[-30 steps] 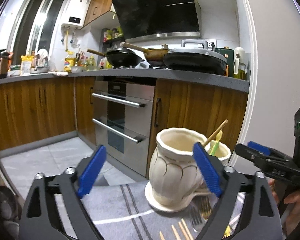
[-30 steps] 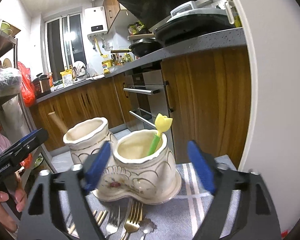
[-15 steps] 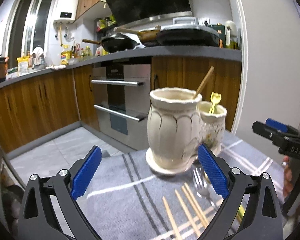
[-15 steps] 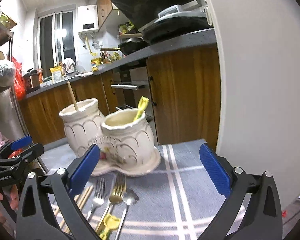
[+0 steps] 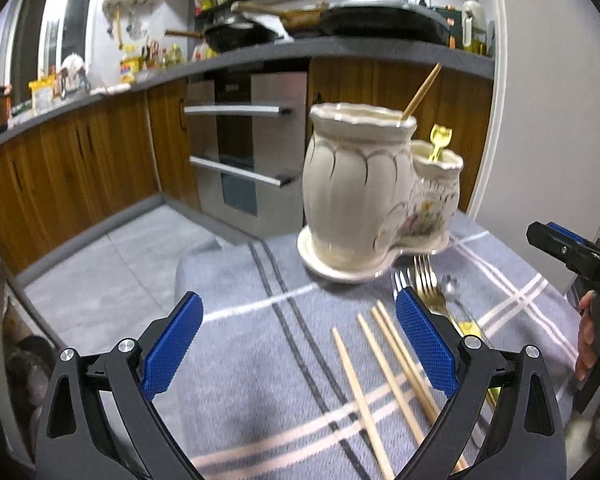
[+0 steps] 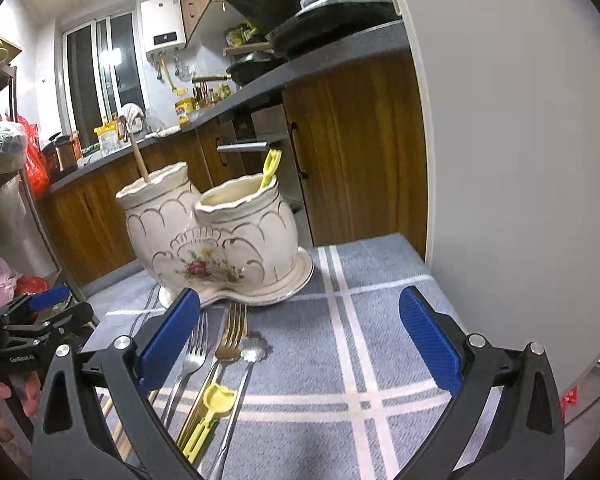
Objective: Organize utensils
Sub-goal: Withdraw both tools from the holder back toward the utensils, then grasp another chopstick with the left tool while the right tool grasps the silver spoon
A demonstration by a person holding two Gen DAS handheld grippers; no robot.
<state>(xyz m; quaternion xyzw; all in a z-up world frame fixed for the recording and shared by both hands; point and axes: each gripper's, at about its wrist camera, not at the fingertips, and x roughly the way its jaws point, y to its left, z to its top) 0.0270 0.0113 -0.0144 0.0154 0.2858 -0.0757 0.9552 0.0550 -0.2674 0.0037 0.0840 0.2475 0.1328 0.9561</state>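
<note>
Step in hand: selecting the next utensil. Left gripper (image 5: 300, 344) and right gripper (image 6: 300, 344) hover, jaws spread, empty. Pale wooden chopsticks (image 5: 384, 364), silver fork (image 6: 188, 360), gold fork (image 6: 230, 336) and yellow plastic pick (image 6: 208, 412) lie before the cream ceramic twin-pot holder (image 6: 212, 240). Next: lower and pinch one item.

Glossy glazed ceramic holder (image 6: 220, 248); matt woven cloth (image 6: 360, 320) on tabletop; shiny metal forks (image 6: 228, 340); pale bare wood chopsticks (image 5: 380, 368); yellow plastic utensil (image 6: 208, 412); textured blue claw pads (image 5: 424, 344).
</note>
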